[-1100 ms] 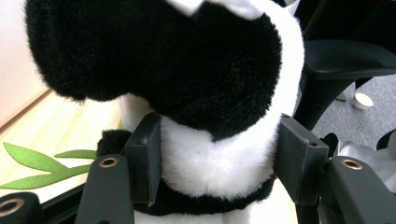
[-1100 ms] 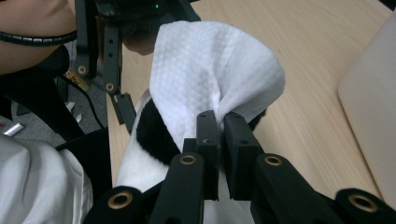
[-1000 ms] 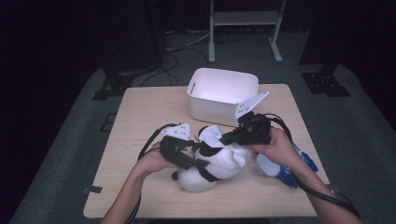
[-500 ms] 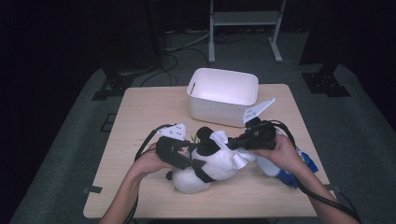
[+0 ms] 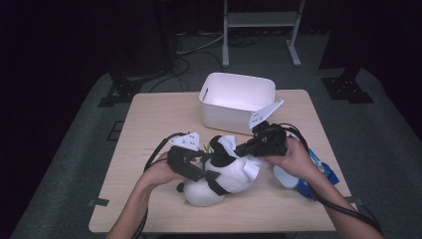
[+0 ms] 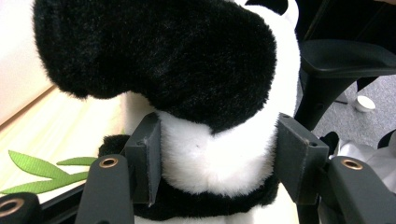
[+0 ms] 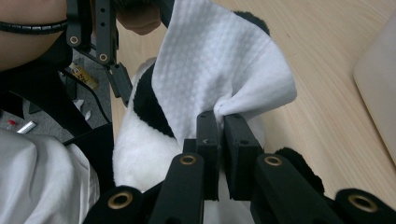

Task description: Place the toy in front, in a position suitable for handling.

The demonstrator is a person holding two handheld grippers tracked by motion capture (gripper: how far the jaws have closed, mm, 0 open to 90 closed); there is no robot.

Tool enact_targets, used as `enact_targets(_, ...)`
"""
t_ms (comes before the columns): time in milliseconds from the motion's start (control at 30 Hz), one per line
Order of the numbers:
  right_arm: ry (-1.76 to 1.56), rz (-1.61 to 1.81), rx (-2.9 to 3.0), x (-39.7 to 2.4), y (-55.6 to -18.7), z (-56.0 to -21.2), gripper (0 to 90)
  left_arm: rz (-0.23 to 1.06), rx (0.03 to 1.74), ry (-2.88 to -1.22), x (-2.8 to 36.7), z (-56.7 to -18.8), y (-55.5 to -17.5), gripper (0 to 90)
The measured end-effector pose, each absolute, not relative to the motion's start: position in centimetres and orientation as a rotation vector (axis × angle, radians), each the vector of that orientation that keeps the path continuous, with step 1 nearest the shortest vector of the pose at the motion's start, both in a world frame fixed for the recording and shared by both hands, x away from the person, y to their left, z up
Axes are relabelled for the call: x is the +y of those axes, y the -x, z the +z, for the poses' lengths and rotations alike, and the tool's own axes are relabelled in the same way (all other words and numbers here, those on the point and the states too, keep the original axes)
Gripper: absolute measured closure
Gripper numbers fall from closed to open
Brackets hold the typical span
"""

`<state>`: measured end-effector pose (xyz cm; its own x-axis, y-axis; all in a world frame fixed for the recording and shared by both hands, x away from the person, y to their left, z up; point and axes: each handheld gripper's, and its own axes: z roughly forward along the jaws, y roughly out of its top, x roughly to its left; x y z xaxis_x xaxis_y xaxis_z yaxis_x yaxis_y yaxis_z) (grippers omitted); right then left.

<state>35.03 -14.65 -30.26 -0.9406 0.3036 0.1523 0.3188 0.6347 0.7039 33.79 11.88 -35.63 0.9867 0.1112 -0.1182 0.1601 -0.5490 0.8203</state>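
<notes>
- Panda plush (image 5: 221,179): lies on the desk (image 5: 149,124) in front of the white bin (image 5: 238,99), between the two hands; the work in hand appears to be wiping it with a cloth.
- Left tool (image 5: 191,167): jaws clamped on the plush's white body just below a black limb (image 6: 154,51), pads (image 6: 148,156) sunk into the fur; hold this grip steady so the toy cannot roll.
- Right tool (image 7: 220,116): jaws pinched together on a bunched corner of the white cloth (image 7: 219,60), which drapes over the plush; keep the pinch firm.
- Technique, as judged: draw the cloth in short strokes along the fur, away from the left tool; keep the loose edge flat against the plush; avoid snagging the green leaf (image 6: 37,168).
</notes>
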Motion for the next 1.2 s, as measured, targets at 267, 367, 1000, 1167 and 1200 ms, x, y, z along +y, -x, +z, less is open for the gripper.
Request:
enact_targets(267,0.529,-1.222,-2.851,-13.8,-35.1,-29.6,84.6,-0.063,0.185,-2.160,11.7,-35.7,-33.7,40.2)
enact_targets(367,0.526,-1.230,-2.858,-13.7,-35.0,-29.4,84.6,-0.062,0.180,-2.165,11.5,-35.7,-33.7,40.2)
enact_targets(1000,0.581,-1.114,-2.914,-15.2,-34.7,-32.0,84.5,-0.069,0.193,-2.291,6.7,-36.7,-34.8,33.5)
enact_targets(1167,0.654,-1.178,-2.823,-17.1,-34.9,-33.9,84.6,-0.033,0.194,-2.292,6.9,-36.4,-34.5,28.4)
enact_targets(1200,0.658,-1.188,-2.819,-17.3,-34.9,-34.1,84.6,-0.028,0.202,-2.294,7.1,-36.1,-34.3,26.5)
